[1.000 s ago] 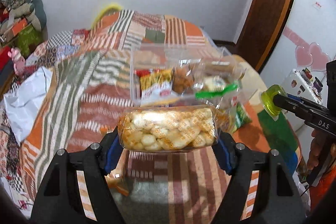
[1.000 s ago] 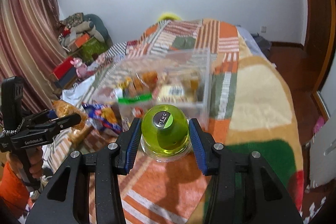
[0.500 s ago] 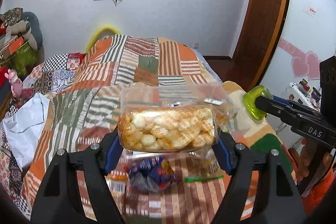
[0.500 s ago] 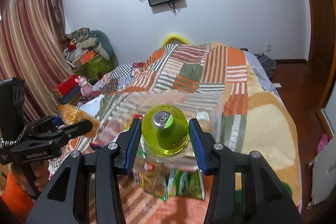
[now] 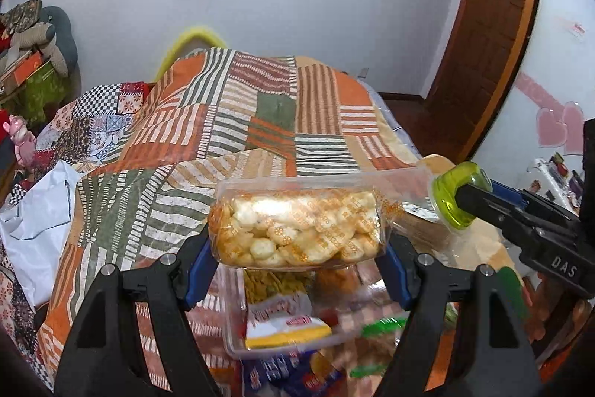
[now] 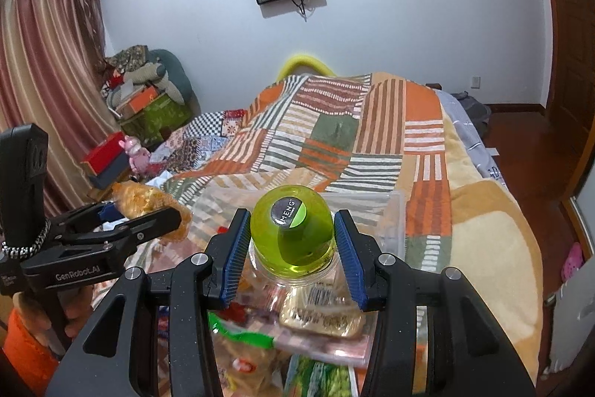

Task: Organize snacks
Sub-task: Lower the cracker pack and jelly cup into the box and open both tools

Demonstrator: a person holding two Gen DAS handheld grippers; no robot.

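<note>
My left gripper is shut on a clear bag of pale puffed crackers and holds it in the air above a clear plastic box of snack packets on the bed. My right gripper is shut on a green jelly cup with a dark "MENG" label, also held above the box. The right gripper with the cup shows at the right of the left wrist view. The left gripper with the bag shows at the left of the right wrist view.
The box stands on a striped patchwork blanket over a bed. Loose packets lie near the box front, a blue one and green ones. A white bag lies left. A wooden door is right.
Both grippers have risen with their snacks and tilted up toward the wall. The box and loose packets have slid lower in both views.
</note>
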